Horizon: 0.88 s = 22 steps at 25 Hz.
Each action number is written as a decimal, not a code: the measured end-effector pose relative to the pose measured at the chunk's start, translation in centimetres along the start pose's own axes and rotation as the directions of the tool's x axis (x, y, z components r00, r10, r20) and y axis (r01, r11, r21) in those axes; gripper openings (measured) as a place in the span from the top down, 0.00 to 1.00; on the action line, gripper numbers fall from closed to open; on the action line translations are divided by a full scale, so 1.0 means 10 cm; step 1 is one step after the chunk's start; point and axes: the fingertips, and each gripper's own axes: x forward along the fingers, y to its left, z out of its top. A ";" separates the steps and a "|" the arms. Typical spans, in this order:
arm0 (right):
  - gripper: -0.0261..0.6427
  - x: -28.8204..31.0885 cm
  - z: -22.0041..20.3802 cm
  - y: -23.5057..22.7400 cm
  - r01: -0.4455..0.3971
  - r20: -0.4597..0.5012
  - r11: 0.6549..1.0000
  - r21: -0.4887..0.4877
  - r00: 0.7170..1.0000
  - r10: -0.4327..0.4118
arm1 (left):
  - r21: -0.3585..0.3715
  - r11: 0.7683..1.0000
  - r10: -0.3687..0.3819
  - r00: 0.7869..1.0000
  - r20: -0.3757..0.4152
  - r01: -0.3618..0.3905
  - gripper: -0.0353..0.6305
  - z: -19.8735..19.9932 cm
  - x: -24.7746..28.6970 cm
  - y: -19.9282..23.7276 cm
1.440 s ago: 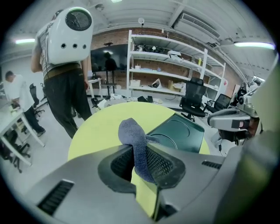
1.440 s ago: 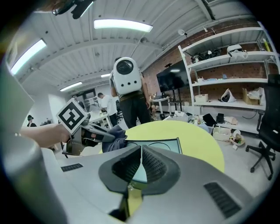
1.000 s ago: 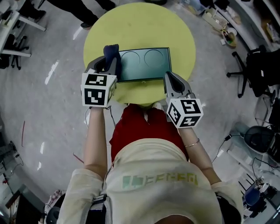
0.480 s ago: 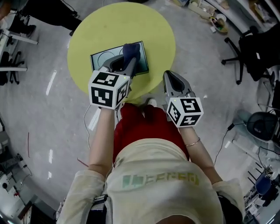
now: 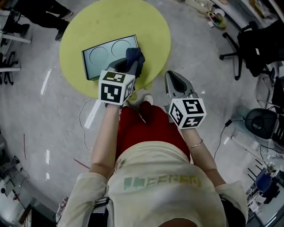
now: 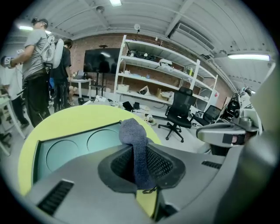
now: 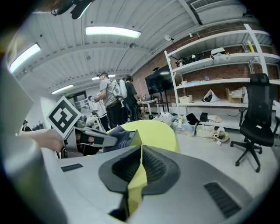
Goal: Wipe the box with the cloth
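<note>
A flat teal box (image 5: pixel 106 57) with two round recesses lies on the round yellow table (image 5: pixel 151 26). My left gripper (image 5: pixel 128 64) is shut on a dark blue cloth (image 5: pixel 135 56), which rests at the box's right end. In the left gripper view the cloth (image 6: pixel 133 135) hangs pinched between the jaws of the left gripper (image 6: pixel 136 151), with the box (image 6: pixel 61 151) below and to the left. My right gripper (image 5: pixel 170 76) hovers off the table's near right edge. In its own view the right gripper (image 7: pixel 140 153) has its jaws together on nothing, and the left gripper (image 7: pixel 94 139) with the cloth shows to the left.
A black office chair (image 5: pixel 246 42) stands on the floor at the right, and people (image 5: pixel 42 11) stand beyond the table at the upper left. Shelving (image 6: pixel 162 74) and another chair (image 6: pixel 179 114) lie behind the table. Cables (image 5: pixel 86 117) trail on the floor near my feet.
My left gripper has carried the cloth from the box's left end across to its right end. The right gripper has stayed where it was. The table sits further left in the head view.
</note>
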 end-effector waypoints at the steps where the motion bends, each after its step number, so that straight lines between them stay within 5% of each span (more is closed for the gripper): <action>1: 0.90 0.01 -0.02 0.04 -0.002 -0.006 1.000 -0.003 1.000 0.002 | -0.003 1.000 0.008 1.000 -0.005 -0.008 0.85 -0.06 -0.03 0.04; 22: 0.90 0.46 -0.34 1.91 -0.106 -0.068 0.993 -0.055 0.992 0.103 | -0.075 0.990 0.116 0.993 -0.016 -0.117 0.85 -0.98 -1.44 1.48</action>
